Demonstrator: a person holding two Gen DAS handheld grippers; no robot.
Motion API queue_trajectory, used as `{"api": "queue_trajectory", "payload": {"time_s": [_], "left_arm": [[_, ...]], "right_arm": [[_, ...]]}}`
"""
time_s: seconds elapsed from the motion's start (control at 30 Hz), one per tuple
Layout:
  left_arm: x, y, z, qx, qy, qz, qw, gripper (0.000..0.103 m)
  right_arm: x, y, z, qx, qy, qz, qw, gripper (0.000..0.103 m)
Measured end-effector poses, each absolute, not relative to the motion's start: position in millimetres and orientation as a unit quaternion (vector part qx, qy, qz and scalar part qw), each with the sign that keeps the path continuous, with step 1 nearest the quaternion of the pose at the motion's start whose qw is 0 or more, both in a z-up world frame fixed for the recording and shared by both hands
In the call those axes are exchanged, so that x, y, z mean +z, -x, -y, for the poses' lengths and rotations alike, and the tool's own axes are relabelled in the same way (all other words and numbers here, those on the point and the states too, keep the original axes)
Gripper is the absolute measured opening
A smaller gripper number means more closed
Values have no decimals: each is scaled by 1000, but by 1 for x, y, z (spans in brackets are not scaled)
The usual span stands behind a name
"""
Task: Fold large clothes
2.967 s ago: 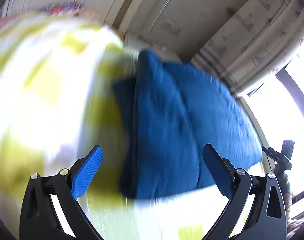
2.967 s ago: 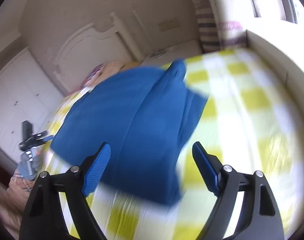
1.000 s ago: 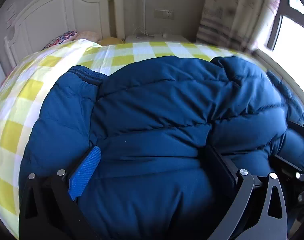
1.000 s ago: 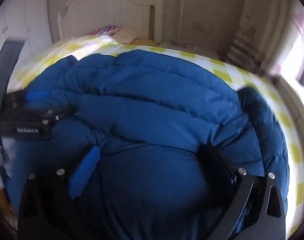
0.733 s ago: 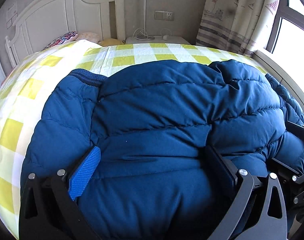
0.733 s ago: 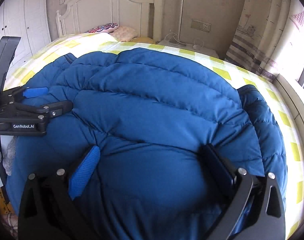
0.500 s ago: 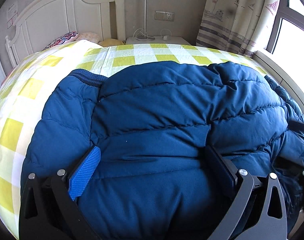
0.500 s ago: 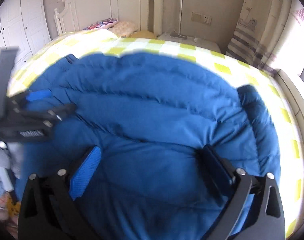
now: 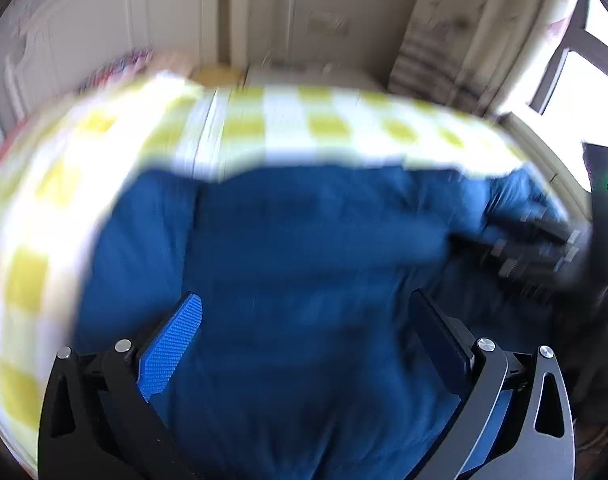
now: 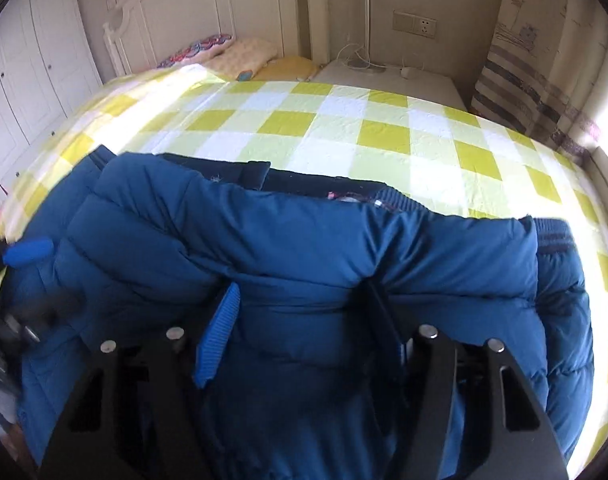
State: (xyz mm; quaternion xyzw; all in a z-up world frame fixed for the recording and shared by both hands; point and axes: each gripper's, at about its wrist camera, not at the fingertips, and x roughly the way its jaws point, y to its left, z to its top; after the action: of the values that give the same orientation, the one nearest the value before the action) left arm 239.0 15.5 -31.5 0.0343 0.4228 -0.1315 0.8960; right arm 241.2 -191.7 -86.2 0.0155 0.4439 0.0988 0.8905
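Note:
A large blue padded jacket (image 10: 304, 240) lies on the bed, folded toward the near edge, its dark collar and ribbed cuff at the far edge of the fold. My right gripper (image 10: 304, 308) has narrowed its jaws and pinches a thick fold of the jacket between them. My left gripper (image 9: 304, 320) is open, its jaws wide apart over the jacket (image 9: 304, 260); that view is motion-blurred. The left gripper also shows at the left edge of the right wrist view (image 10: 23, 252).
The bed has a yellow-and-white checked sheet (image 10: 344, 128) and a white headboard (image 10: 183, 12). Pillows (image 10: 239, 56) lie at its head. A white nightstand (image 10: 388, 76) stands by a striped curtain (image 10: 516, 80). White wardrobe doors (image 10: 31, 68) are at left.
My right gripper has closed from wide open onto a fold of the jacket. The jacket now covers less of the bed, with more sheet showing beyond it. The left wrist view has turned blurry.

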Motion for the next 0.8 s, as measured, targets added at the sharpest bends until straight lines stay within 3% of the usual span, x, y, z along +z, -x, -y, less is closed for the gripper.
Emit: {"api": "queue_trajectory", "payload": {"time_s": [0.1,0.2,0.27,0.37,0.53,0.67,0.8], "left_arm": [[-14,-266,0,-109,-87,-398,907,99],[-50,-311,5,-54,-136,-428,892,99],[-80,-334,-14,-94,-61,-473,874,99],[-78,-338,-36,-111,13,-466,878,99],[-77,-329,-30,-98,1,-446,890,99],[-76,-331,-35,-104,15,-445,889,99],[-77,-333,-42,-102,31,-446,889,99]], "right_arm": [[-86,-243,202,101,-38,-439,892,60],[-88,-242,201,101,-37,-437,893,60],[-88,-241,198,99,-39,-437,893,60],[-83,-245,200,98,-50,-453,885,60],[-44,-249,172,96,10,-424,901,56],[-84,-287,153,61,66,-471,877,49],[-75,-299,159,60,18,-468,882,49]]}}
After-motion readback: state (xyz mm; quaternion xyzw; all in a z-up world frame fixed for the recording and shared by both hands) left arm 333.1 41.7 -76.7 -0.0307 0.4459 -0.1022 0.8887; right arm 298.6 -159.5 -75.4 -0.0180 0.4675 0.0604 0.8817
